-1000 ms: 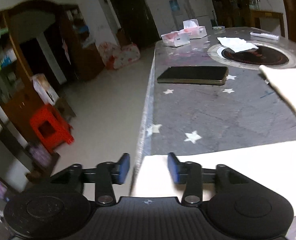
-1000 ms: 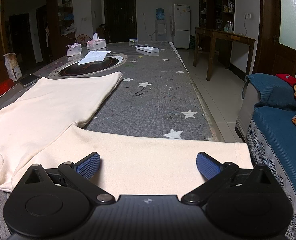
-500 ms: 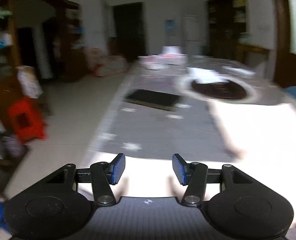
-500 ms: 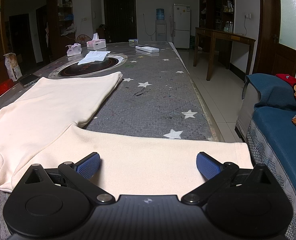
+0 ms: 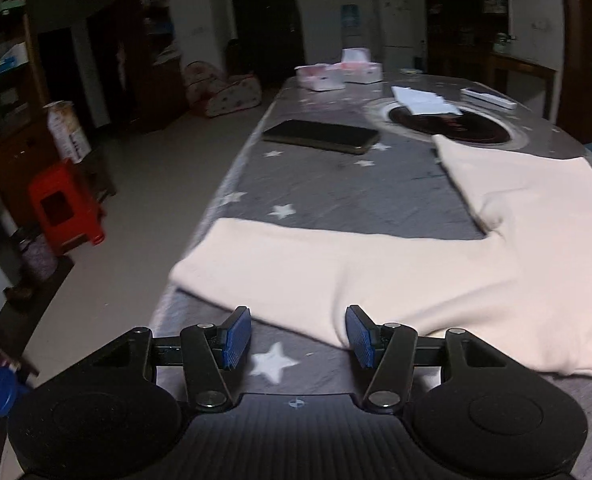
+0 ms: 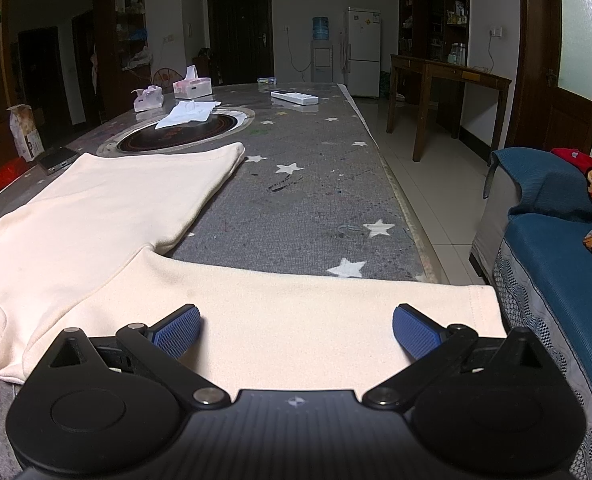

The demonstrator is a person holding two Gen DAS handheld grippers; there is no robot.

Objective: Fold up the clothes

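A cream long-sleeved top (image 6: pixel 96 216) lies flat on the star-patterned surface (image 6: pixel 296 208), its 2 sleeves reaching toward opposite side edges. The left hand-held gripper (image 5: pixel 298 338) hangs open just short of one sleeve's near hem. The right hand-held gripper (image 6: pixel 294 326) is spread wide over the other sleeve, holding nothing.

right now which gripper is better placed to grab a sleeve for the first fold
Right. The right gripper is wide open with the sleeve between its fingers, near the cuff. The left gripper frames mostly bare table, only touching the other sleeve's edge.
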